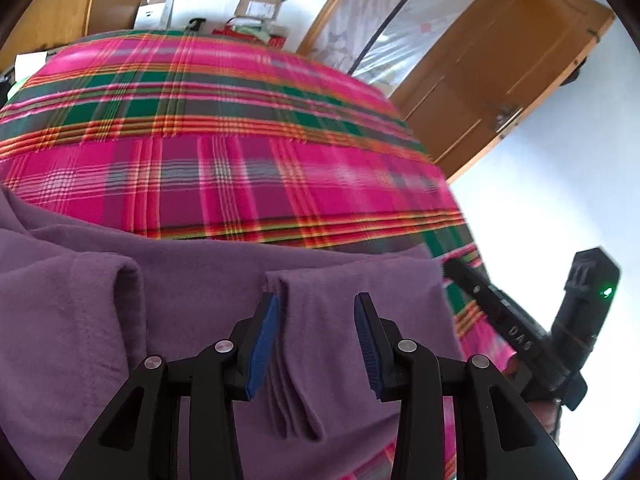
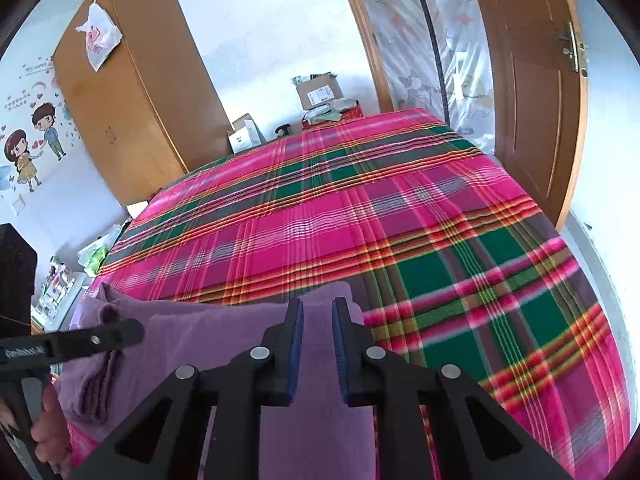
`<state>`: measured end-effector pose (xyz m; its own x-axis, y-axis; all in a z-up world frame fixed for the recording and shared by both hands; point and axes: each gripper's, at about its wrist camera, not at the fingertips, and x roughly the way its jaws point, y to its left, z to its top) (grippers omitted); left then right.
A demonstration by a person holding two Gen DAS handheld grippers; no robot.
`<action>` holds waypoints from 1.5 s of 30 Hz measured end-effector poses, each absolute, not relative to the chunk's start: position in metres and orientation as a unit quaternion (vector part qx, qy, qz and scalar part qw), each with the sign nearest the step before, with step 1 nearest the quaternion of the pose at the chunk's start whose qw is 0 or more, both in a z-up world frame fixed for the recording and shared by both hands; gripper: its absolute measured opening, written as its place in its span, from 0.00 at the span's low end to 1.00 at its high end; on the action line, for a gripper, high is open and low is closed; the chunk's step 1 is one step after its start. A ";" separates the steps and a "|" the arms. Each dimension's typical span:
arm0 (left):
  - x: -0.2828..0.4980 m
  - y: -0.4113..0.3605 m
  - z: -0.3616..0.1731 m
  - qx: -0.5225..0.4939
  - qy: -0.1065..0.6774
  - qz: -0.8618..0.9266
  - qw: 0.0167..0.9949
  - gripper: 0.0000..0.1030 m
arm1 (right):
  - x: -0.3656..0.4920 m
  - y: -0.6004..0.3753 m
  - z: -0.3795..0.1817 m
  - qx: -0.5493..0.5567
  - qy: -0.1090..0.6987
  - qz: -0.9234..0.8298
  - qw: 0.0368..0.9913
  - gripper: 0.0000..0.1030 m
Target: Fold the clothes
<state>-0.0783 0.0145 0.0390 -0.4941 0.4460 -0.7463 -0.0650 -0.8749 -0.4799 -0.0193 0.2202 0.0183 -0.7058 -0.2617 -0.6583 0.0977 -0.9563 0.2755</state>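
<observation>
Both grippers gaping, empty | left gripper (image 1: 316,344), right gripper (image 2: 318,344) over purple garment (image 1: 200,280) edge

Purple fleece garment (image 1: 208,320) on the plaid-covered bed (image 1: 240,120)
It lies under your left gripper (image 1: 316,344); your right gripper (image 2: 318,344) hangs over its right end.

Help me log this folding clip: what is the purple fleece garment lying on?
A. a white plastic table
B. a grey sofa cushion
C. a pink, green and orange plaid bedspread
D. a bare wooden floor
C: in both wrist views the purple fleece garment lies spread on the near end of the pink, green and orange plaid bedspread, whose checks run on beyond it toward the far wall.
</observation>
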 end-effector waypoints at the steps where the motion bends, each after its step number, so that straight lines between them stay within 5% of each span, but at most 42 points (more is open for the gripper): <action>1: -0.082 0.015 0.035 -0.486 -0.199 0.838 0.147 0.40 | -0.022 0.220 0.016 0.376 -0.109 -0.915 0.095 0.15; 19: -0.074 0.005 0.036 -0.487 -0.188 0.844 0.121 0.40 | -0.027 0.215 0.007 0.401 -0.099 -0.909 0.049 0.16; 34: -0.033 -0.033 0.051 -0.471 -0.211 0.849 0.110 0.40 | 0.024 0.106 0.014 0.394 -0.040 -0.899 0.187 0.16; 45: 0.000 -0.085 0.058 -0.450 -0.252 0.853 0.077 0.40 | 0.027 0.074 0.000 0.421 0.010 -0.892 0.164 0.16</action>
